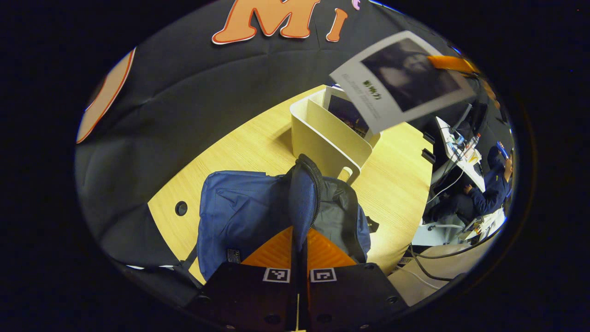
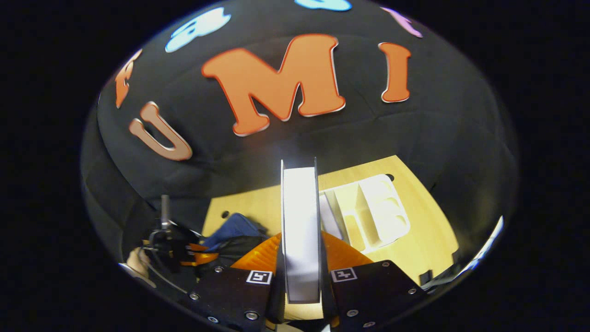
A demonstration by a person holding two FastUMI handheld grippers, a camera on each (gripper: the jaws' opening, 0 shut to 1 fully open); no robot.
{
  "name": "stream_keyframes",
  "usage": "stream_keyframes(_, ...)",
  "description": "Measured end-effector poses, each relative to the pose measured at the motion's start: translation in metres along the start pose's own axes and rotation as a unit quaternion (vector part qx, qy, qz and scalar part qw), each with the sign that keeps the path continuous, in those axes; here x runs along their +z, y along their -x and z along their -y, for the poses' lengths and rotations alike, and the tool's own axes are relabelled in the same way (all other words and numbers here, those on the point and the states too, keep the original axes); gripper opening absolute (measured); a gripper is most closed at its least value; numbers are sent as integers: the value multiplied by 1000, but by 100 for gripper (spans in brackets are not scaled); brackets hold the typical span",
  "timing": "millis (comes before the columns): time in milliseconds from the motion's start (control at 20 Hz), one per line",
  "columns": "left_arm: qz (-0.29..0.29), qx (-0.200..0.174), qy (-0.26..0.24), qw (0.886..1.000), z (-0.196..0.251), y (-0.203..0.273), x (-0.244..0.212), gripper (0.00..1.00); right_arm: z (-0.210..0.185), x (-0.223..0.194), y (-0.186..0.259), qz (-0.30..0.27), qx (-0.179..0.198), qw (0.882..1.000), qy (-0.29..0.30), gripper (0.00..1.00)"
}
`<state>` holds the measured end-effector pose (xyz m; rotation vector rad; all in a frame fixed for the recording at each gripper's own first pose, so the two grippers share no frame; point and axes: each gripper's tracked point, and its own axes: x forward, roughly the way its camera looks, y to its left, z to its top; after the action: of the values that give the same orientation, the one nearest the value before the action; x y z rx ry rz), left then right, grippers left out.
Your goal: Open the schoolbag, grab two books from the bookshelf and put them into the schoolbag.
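A blue schoolbag [image 1: 239, 216] lies on the wooden table [image 1: 258, 143]. My left gripper [image 1: 298, 233] is shut on its zipper edge [image 1: 308, 184] and holds that edge lifted, so the dark inside shows to the right. Behind the bag stands the white bookshelf [image 1: 322, 138] with one book [image 1: 343, 110] left in it. A second book [image 1: 405, 78] hangs in the air above the shelf, held at its far end by the right gripper [image 1: 449, 63]. In the right gripper view my right gripper [image 2: 300, 240] is shut on this book [image 2: 299, 216], seen edge-on, above the bookshelf [image 2: 373, 212] and schoolbag [image 2: 230, 228].
A person [image 1: 488, 184] sits at a cluttered desk [image 1: 461, 147] beyond the table's right edge. Cables [image 1: 428, 267] hang off the table's near right corner. A hand [image 2: 136, 260] holds the left gripper [image 2: 184, 251] at the lower left of the right gripper view.
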<state>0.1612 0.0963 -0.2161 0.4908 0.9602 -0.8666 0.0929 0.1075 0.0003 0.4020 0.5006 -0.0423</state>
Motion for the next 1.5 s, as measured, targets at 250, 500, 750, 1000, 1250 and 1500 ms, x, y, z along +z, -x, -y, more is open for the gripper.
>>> stream_keyframes(250, 2, 24, -22, 999, 1, 11, 8, 2, -17, -102, -4, 17, 121, 977, -173, 31)
stream_keyframes(500, -3, 42, -30, 999, 5, 20, 17, 2, 2, -197, -76, 12, 110, 951, -290, 31)
stream_keyframes(750, -10, 45, -53, 998, 21, 28, 23, 2, -50, -229, -147, 11, 128, 944, -303, 31)
stream_keyframes(1000, -7, 48, -80, 996, 36, 33, 26, 2, -89, -248, -195, -39, 120, 951, -281, 31)
stream_keyframes(1250, 4, 49, -61, 997, 30, 32, 38, 2, -116, -268, -220, -119, 104, 946, -284, 31)
stream_keyframes(1500, 7, 49, -39, 998, 19, 28, 38, 2, -115, -283, -189, -176, 112, 947, -245, 67)
